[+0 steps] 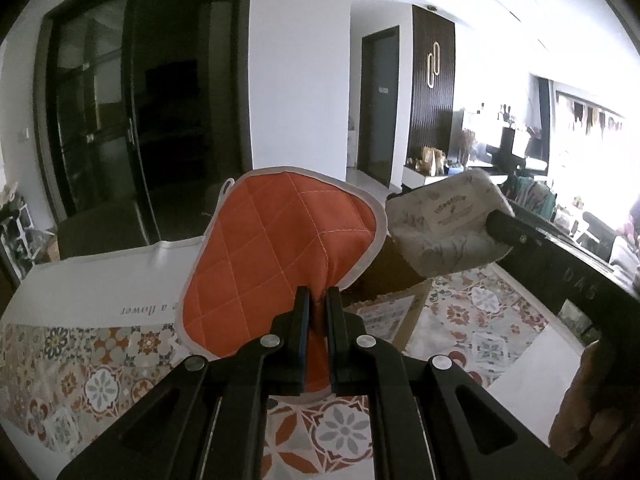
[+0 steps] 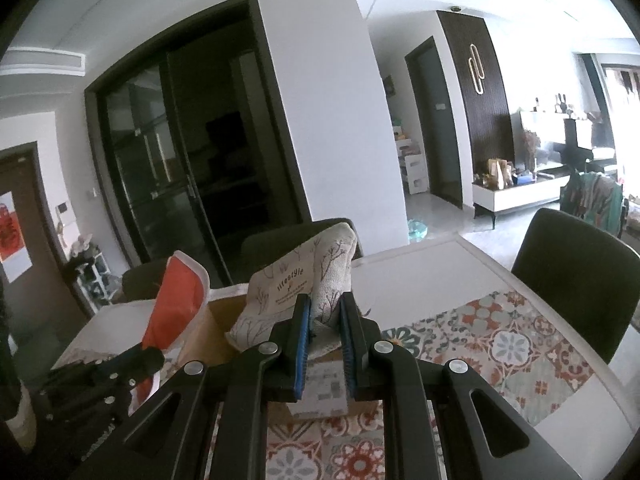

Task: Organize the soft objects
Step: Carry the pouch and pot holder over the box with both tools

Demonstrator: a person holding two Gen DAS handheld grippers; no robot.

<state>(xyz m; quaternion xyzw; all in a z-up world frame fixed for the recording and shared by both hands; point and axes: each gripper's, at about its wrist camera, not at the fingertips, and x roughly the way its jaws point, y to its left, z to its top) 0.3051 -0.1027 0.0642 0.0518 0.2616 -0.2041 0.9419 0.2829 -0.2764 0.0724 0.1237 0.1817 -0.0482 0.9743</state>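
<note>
Left gripper (image 1: 319, 292) pinches the near edge of an orange quilted pot holder (image 1: 280, 252) w/ pale trim – fabric bunched between the two black fingers (image 1: 302, 312), pad held up clear of the table (image 1: 100, 284). A small hanging loop shows at the pad's far-left corner.

Right gripper (image 2: 325, 300) is clamped on a beige cloth item (image 2: 304, 284) printed w/ twigs and the word "lifestyle" – the blue-padded fingers (image 2: 303, 344) squeeze its lower fold, and it stands up in the air. In the left wrist view the same beige piece sits just right of the orange pad, the two nearly touching at their edges; can't tell if they actually meet.

Under both, near the middle of the table, is a brown cardboard box (image 2: 208, 336) w/ a white label on its near side. Both soft things hang above or just beside its opening, neither resting in it.

Table has a white top w/ a patterned floral-tile runner (image 2: 500, 344). Dark chairs (image 2: 572, 276) stand at the far side and right. Beyond – a dark glass-door cabinet (image 2: 180, 160), a white pillar, a lit living area far right.
</note>
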